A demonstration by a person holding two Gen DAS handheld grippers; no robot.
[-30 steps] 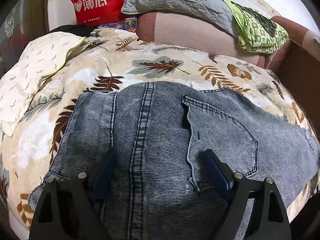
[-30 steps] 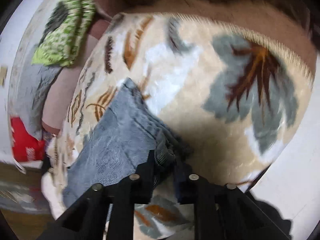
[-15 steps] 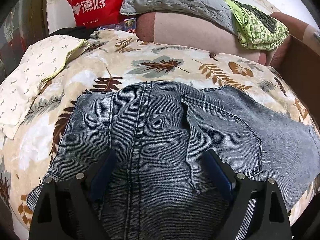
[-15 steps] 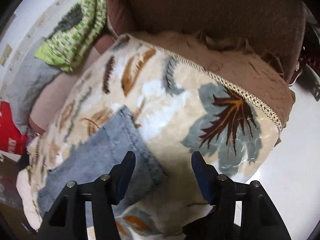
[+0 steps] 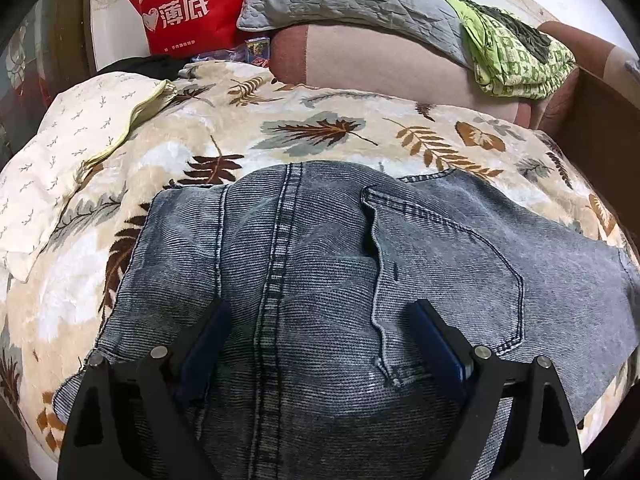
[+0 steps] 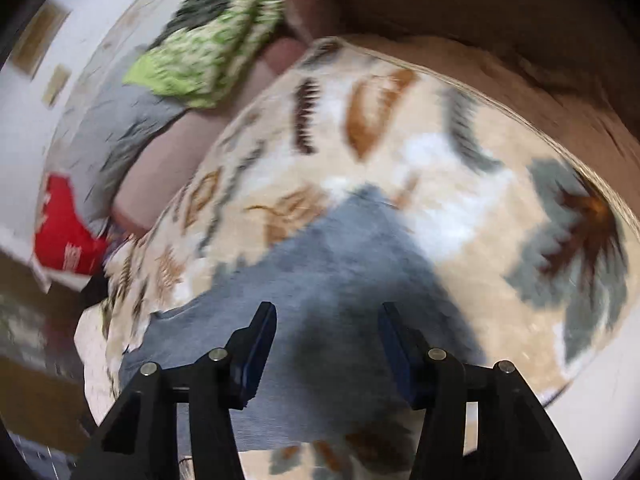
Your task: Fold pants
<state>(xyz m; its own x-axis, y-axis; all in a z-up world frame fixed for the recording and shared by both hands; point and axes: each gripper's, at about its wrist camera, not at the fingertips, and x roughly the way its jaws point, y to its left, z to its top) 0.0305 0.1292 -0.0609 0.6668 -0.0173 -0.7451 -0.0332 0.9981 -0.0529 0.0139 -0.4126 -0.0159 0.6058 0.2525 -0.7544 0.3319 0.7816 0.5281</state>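
Left gripper (image 5: 320, 344): fingers spread wide, hovering over the waistband end of the jeans (image 5: 360, 280) at lower centre of its frame, nothing pinched, seemingly placed to steady or take hold of the denim. Right gripper (image 6: 326, 344): fingers parted about halfway, having just narrowed slightly, nothing between them, blurred over the far end of the jeans at lower centre. Jeans lie flat on the leaf-print blanket (image 5: 320, 136), apparently spread for a fold.
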